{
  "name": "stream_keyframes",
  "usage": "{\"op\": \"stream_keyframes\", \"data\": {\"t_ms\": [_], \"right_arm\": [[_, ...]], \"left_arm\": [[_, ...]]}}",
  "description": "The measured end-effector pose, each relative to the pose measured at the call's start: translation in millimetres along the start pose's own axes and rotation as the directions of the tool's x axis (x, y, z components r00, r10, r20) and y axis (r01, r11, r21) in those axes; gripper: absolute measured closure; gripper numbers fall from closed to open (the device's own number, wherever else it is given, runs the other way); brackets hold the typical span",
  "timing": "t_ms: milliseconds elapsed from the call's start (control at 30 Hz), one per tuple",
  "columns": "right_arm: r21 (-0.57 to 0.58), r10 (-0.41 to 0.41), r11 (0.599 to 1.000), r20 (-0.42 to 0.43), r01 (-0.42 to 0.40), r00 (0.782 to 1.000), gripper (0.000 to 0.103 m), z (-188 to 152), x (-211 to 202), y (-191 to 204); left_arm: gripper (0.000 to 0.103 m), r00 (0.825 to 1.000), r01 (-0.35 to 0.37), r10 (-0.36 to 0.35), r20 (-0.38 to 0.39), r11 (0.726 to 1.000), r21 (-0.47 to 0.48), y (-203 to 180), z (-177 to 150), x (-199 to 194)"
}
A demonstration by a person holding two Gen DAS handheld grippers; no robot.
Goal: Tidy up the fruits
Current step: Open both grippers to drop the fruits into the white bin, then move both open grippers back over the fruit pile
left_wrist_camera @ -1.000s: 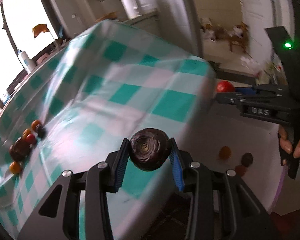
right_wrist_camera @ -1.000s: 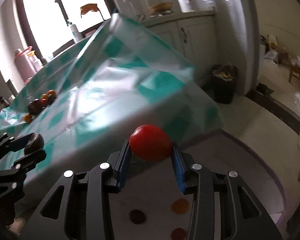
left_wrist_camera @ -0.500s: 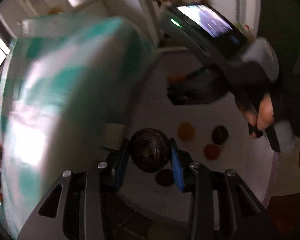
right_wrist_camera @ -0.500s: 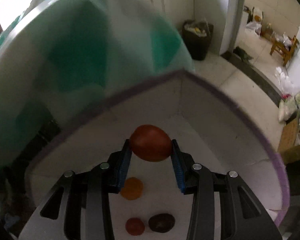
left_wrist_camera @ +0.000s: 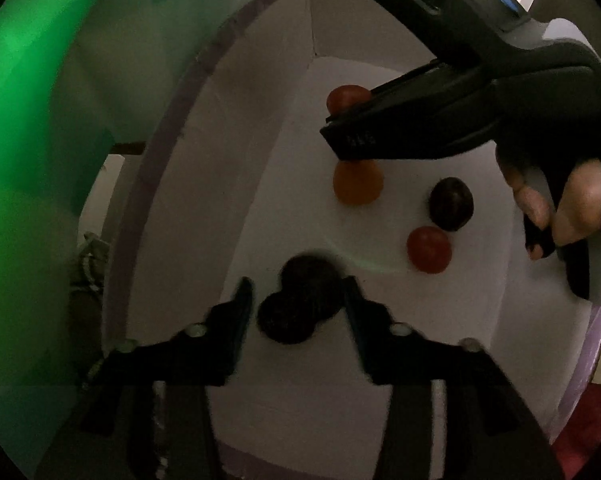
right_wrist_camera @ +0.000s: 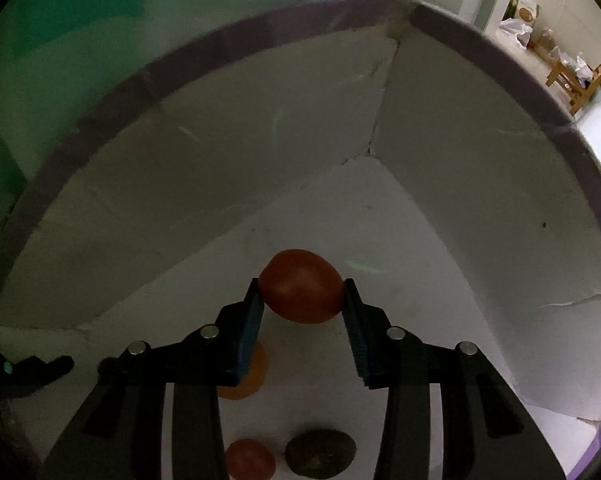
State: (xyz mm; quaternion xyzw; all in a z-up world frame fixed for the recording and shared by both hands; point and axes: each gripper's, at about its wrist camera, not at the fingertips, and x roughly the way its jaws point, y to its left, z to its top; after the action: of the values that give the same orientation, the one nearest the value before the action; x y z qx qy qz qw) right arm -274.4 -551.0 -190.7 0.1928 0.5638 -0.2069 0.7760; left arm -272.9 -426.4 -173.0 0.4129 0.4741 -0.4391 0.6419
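Fruits are being gathered in a white box (right_wrist_camera: 480, 184) with a purple rim. At lower centre of the left view, the left gripper (left_wrist_camera: 298, 304) has just been opening, its jaws now spread clear of the dark fruit (left_wrist_camera: 300, 308) lying between them, apparently released among the others. The right gripper (right_wrist_camera: 302, 300) pinches a red tomato (right_wrist_camera: 302, 286) low over the box floor, likely about to set it down.

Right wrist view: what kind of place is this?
Likely a home kitchen or dining area. A white box with a purple rim sits beside a green-checked tablecloth; a wooden chair and bags stand on a pale floor behind.
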Motion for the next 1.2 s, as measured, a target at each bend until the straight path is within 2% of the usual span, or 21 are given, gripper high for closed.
{"op": "stream_keyframes", "data": {"t_ms": [67,167,233,333,400,467,533,567,633,667,733,800,833,900,967,1033,1067,1167,1200], "right_arm": [[0.016,0.003,1.0,-0.003,-0.003,1.0,0.062,-1,-2,0],[0.027,0.002,1.0,-0.001,-0.002,1.0,0.059,-3,-6,-2],[0.045,0.006,0.999,0.011,-0.006,1.0,0.045,-3,-13,-7],[0.059,-0.005,0.998,0.043,0.003,0.999,0.041,-4,-29,-11],[0.064,-0.012,0.998,0.062,0.009,0.998,0.039,-5,-41,-13],[0.065,-0.034,0.997,0.093,0.028,0.995,0.035,-5,-57,-13],[0.073,-0.042,0.997,0.126,0.033,0.991,0.028,-4,-73,-10],[0.081,-0.044,0.996,0.157,0.032,0.987,0.027,-3,-86,-9],[0.088,-0.052,0.996,0.201,0.035,0.978,0.025,-7,-106,1],[0.089,-0.055,0.995,0.226,0.036,0.972,0.025,-7,-117,3],[0.08,-0.047,0.997,0.297,0.024,0.954,0.02,-4,-145,5],[0.053,-0.02,0.999,0.381,0.0,0.924,0.017,-1,-172,22],[0.035,-0.001,0.999,0.414,-0.015,0.91,0.016,8,-182,30],[-0.036,0.071,0.998,0.475,-0.061,0.877,0.016,11,-207,56],[-0.118,0.142,0.988,0.505,-0.095,0.852,0.016,12,-223,83],[-0.215,0.224,0.968,0.509,-0.129,0.831,0.016,15,-234,118],[-0.268,0.273,0.951,0.496,-0.154,0.824,0.016,16,-239,142],[-0.374,0.354,0.907,0.431,-0.193,0.83,0.016,22,-240,203],[-0.398,0.373,0.895,0.414,-0.203,0.83,0.016,19,-238,223]], "left_arm": [[0.033,1.0,-0.006,0.006,0.027,1.0,0.002,-1,-1,-5],[0.028,0.998,-0.026,0.025,0.062,0.999,0.019,-6,0,-15],[0.027,0.996,-0.032,0.03,0.086,0.999,0.033,-10,-1,-21],[0.023,0.99,-0.036,0.027,0.14,0.997,0.065,-17,-7,-38],[0.017,0.977,-0.046,0.027,0.213,0.995,0.086,-20,-12,-58],[0.016,0.957,-0.066,0.035,0.288,0.993,0.098,-21,-18,-80],[0.014,0.917,-0.099,0.053,0.396,0.99,0.097,-20,-26,-112],[0.009,0.899,-0.115,0.065,0.433,0.989,0.089,-18,-30,-124],[0.007,0.841,-0.161,0.114,0.528,0.986,0.044,-9,-44,-154],[0.006,0.807,-0.182,0.146,0.572,0.983,0.006,1,-53,-171],[0.003,0.764,-0.202,0.198,0.615,0.977,-0.064,14,-69,-190],[0.002,0.721,-0.219,0.264,0.641,0.964,-0.151,38,-87,-207],[0.002,0.7,-0.227,0.31,0.643,0.951,-0.211,57,-99,-218],[0.002,0.677,-0.215,0.373,0.635,0.925,-0.314,95,-123,-232],[0.002,0.665,-0.188,0.42,0.617,0.894,-0.407,128,-144,-243],[0.002,0.662,-0.153,0.483,0.574,0.836,-0.527,175,-170,-254],[0.002,0.662,-0.142,0.518,0.542,0.796,-0.588,199,-185,-256],[0.002,0.672,-0.145,0.599,0.436,0.683,-0.716,260,-217,-261],[0.002,0.676,-0.15,0.629,0.384,0.627,-0.764,288,-233,-261]]}}
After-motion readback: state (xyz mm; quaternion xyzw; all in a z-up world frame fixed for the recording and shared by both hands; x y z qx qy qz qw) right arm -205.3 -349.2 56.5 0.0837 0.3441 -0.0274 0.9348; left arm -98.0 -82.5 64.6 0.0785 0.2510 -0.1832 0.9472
